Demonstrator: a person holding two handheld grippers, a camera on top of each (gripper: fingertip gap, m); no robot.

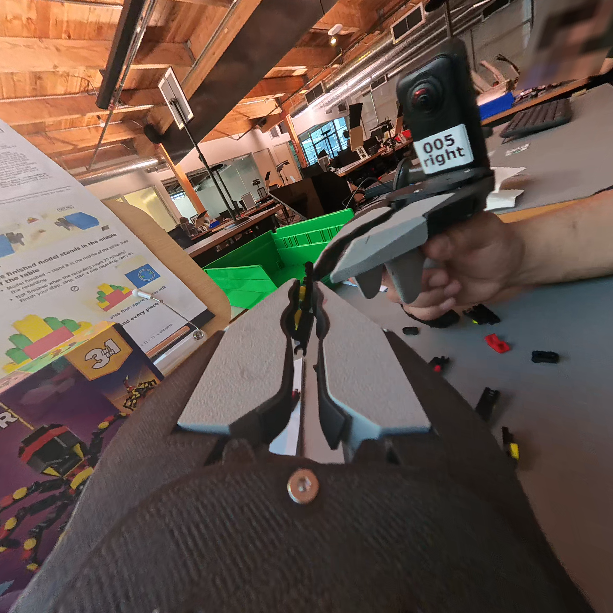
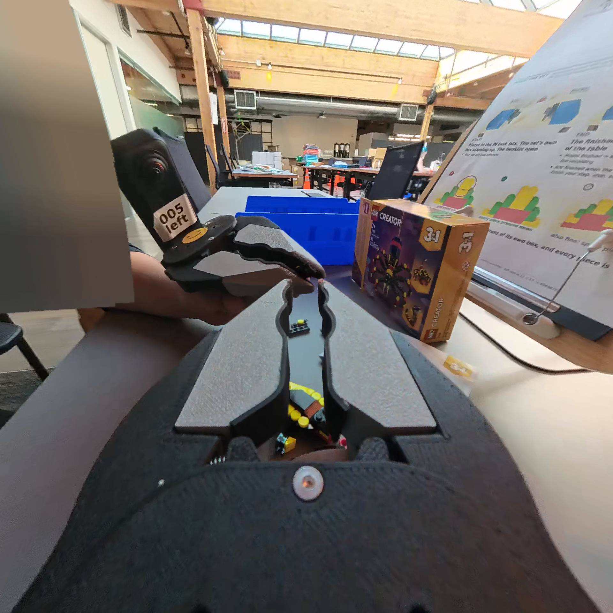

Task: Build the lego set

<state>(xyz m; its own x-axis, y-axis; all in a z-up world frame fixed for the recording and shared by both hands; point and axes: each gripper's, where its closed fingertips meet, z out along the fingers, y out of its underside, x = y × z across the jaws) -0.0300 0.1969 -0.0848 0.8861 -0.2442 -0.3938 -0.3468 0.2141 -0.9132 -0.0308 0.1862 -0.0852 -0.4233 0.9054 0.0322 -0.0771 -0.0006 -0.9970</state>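
Note:
My left gripper (image 1: pixel 306 288) is shut on a slim black and yellow brick piece (image 1: pixel 306 298), which stands upright between the pads with its black top poking out above the fingertips. My right gripper (image 1: pixel 320 268) comes in from the right, and its fingertips are right at the top of that piece. In the right wrist view, my right gripper (image 2: pixel 304 283) is open with nothing between its pads. The left gripper's tips (image 2: pixel 308 275) lie just beyond it. A small black piece with a yellow stud (image 2: pixel 298 326) lies on the table below the gap.
A green bin (image 1: pixel 265 265) stands behind the grippers, and a blue bin (image 2: pixel 298 229) stands on the far side. The set's box (image 2: pixel 418 265) and an instruction sheet on a wooden stand (image 1: pixel 66 232) stand close by. Loose black pieces and a red piece (image 1: pixel 496 341) lie on the grey table (image 1: pixel 564 414). A pile of pieces (image 2: pixel 305 411) lies below my right gripper. The tips of both grippers are at nearly the same place.

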